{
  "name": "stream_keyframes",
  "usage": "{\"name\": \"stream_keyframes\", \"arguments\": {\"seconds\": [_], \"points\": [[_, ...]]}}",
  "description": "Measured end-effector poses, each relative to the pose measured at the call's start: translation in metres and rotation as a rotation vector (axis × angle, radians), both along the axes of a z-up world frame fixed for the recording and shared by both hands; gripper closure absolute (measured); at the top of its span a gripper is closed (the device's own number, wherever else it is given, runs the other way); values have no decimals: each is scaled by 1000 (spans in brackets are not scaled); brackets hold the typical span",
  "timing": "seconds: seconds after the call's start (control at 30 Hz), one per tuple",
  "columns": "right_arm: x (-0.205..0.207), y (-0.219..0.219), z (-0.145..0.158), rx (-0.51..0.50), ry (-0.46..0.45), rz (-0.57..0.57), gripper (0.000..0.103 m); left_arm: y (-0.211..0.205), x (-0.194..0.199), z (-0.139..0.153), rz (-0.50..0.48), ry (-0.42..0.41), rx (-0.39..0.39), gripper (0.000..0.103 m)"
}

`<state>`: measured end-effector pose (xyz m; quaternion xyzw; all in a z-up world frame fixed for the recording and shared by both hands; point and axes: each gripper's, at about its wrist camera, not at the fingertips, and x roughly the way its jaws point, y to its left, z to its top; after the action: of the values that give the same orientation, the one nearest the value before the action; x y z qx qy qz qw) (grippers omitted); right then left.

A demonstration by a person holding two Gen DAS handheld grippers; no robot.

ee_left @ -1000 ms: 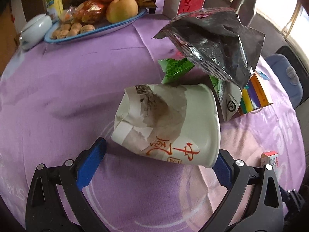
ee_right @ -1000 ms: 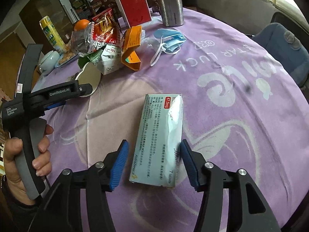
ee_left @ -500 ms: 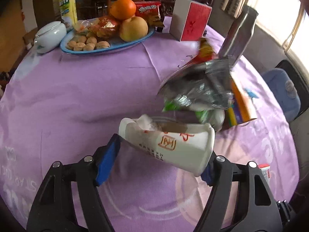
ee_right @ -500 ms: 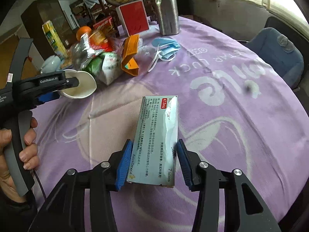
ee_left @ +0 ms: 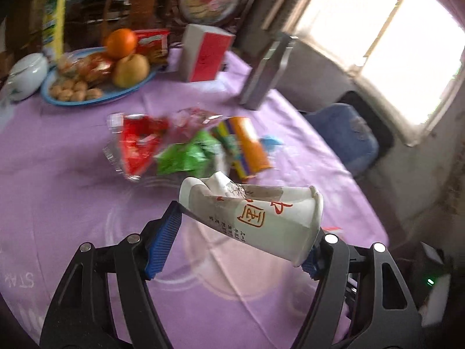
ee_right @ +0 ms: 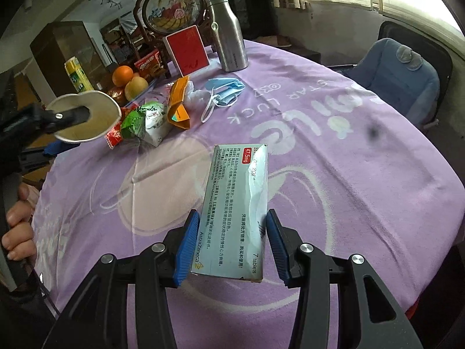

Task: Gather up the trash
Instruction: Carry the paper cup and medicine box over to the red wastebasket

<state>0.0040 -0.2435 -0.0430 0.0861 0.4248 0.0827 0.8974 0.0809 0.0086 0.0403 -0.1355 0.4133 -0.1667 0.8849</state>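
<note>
A crumpled white paper cup (ee_left: 261, 218) with red characters hangs above the purple tablecloth, and my left gripper (ee_left: 241, 232) is shut on it, blue pads pressing its base and its rim. The right wrist view shows the same cup (ee_right: 87, 119) at the left, mouth toward the camera. My right gripper (ee_right: 231, 224) is shut on the near end of a pale blue medicine box (ee_right: 235, 203), which is held off the cloth. Still on the table lie a red wrapper (ee_left: 139, 142), a green wrapper (ee_left: 189, 154), an orange carton (ee_left: 250, 145) and a blue face mask (ee_right: 223, 90).
At the back stand a blue fruit plate (ee_left: 58, 100), a white teapot (ee_left: 26, 72), a red-and-white box (ee_right: 189, 49) and a steel bottle (ee_right: 229, 37). A blue-cushioned chair (ee_right: 398, 75) sits past the table's right edge. A person's hand (ee_right: 17, 232) grips the left handle.
My left gripper closed on the paper cup and lifted it away from the wrappers, which stayed on the table. My right gripper closed on the medicine box and raised it.
</note>
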Motion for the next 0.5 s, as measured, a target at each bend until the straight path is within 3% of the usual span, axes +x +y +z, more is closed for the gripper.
{"name": "stream_keyframes", "arguments": {"seconds": [0.23, 0.5], "points": [[-2, -2, 0, -2, -16, -13, 56, -22, 2, -10, -62, 38, -3, 33], [-35, -28, 18, -7, -94, -45, 56, -61, -6, -21, -102, 25, 128, 33]]}}
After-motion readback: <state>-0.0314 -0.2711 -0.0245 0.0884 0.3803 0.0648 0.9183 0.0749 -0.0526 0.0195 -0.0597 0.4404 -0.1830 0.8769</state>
